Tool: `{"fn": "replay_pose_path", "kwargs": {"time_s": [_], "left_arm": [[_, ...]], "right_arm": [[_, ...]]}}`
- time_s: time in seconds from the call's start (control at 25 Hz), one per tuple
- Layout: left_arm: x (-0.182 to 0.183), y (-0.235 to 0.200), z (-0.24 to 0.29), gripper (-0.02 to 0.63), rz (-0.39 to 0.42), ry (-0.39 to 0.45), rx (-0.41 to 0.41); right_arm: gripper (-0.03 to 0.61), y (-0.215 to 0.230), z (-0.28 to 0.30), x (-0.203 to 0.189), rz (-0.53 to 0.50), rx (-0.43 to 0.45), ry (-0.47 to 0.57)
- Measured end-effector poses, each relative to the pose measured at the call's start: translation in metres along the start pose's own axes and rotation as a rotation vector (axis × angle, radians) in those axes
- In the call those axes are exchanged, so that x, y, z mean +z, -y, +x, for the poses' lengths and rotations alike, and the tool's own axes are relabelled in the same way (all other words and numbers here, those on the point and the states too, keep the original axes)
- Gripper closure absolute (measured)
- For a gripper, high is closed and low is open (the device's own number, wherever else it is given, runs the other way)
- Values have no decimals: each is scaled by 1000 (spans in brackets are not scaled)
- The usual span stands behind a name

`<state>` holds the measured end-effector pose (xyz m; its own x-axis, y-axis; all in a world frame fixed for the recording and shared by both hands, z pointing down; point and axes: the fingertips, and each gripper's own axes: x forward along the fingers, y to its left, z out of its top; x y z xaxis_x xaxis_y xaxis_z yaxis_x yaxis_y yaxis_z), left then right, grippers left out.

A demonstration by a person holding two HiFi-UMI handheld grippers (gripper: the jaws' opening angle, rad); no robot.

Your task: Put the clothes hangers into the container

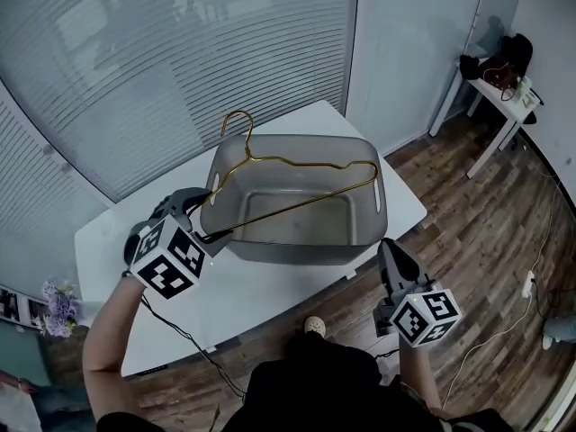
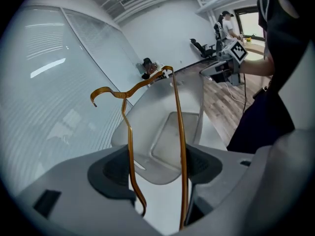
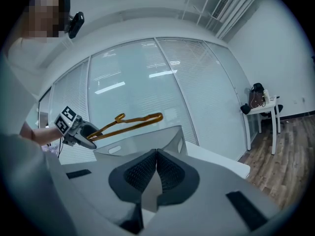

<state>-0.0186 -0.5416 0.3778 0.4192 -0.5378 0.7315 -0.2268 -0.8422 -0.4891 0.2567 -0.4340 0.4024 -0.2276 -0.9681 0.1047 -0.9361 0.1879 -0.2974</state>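
Observation:
A gold wire clothes hanger (image 1: pixel 270 158) hangs tilted over the open grey plastic container (image 1: pixel 297 252), its hook pointing to the far left. My left gripper (image 1: pixel 209 228) is shut on the hanger's near corner, at the container's left front rim. In the left gripper view both wires of the hanger (image 2: pixel 180 132) run up between the pads, one against each, above the container (image 2: pixel 157 127). My right gripper (image 1: pixel 391 250) is shut and empty, held off the table's front right edge. In the right gripper view its pads (image 3: pixel 167 171) meet, with the hanger (image 3: pixel 133 122) beyond them.
The container stands on a white table (image 1: pixel 252 295) against a wall of window blinds. A small white side table (image 1: pixel 504 88) with dark items stands at the far right on the wood floor. Purple flowers (image 1: pixel 58 304) sit at the lower left.

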Motion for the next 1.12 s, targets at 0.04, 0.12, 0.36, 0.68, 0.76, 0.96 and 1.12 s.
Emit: {"fn": "replay_pose_path", "kwargs": {"time_s": [0.04, 0.12, 0.36, 0.68, 0.76, 0.96, 1.12], "left_arm": [[-1, -1, 4, 302, 22, -26, -15], [-1, -2, 11, 302, 68, -77, -49], [3, 4, 35, 302, 216, -198, -132], [9, 10, 65, 302, 356, -342, -244], [4, 16, 72, 302, 387, -378, -285], [-11, 29, 90, 301, 457, -465, -390], [-17, 34, 106, 299, 479, -501, -446]], "right_arm": [[551, 0, 1, 1, 0, 3, 2], [551, 1, 2, 3, 0, 8, 4], [551, 6, 2, 9, -13, 10, 13], [551, 16, 5, 21, -31, 3, 25], [551, 18, 6, 22, -32, -1, 26], [551, 22, 9, 22, -32, -13, 27], [551, 24, 14, 20, -31, -18, 19]]}}
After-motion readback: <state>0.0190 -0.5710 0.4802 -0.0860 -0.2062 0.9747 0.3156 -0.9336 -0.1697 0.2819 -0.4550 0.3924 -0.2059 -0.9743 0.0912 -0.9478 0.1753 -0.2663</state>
